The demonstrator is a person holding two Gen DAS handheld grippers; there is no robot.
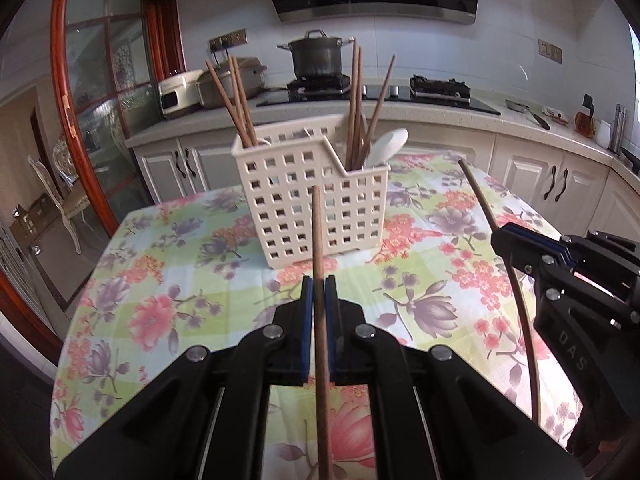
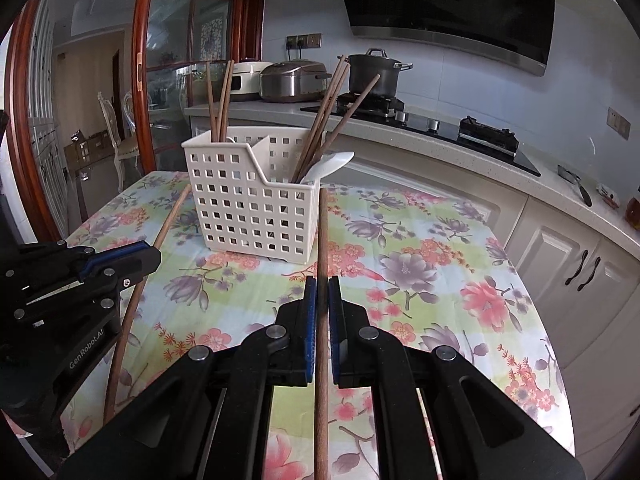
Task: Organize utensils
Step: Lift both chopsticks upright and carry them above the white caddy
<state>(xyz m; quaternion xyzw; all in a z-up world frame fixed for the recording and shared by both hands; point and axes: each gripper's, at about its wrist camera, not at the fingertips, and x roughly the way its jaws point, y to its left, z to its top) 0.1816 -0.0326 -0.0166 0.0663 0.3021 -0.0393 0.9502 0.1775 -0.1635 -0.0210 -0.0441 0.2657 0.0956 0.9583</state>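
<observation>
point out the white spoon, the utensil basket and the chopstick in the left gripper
white spoon [image 1: 386, 145], left wrist view, on its bowl
utensil basket [image 1: 288, 208], left wrist view, on its perforated front wall
chopstick in the left gripper [image 1: 318, 236], left wrist view, on the shaft ahead of the pads

A cream perforated utensil caddy [image 1: 316, 204] stands upright at frame centre, holding brown chopsticks [image 1: 236, 100] in its left compartment, more chopsticks [image 1: 356, 104] and a white spoon [image 1: 386, 146] in its right. Two loose brown chopsticks, one [image 1: 320, 320] lower centre, another [image 2: 322, 320] likewise, point toward it.
</observation>
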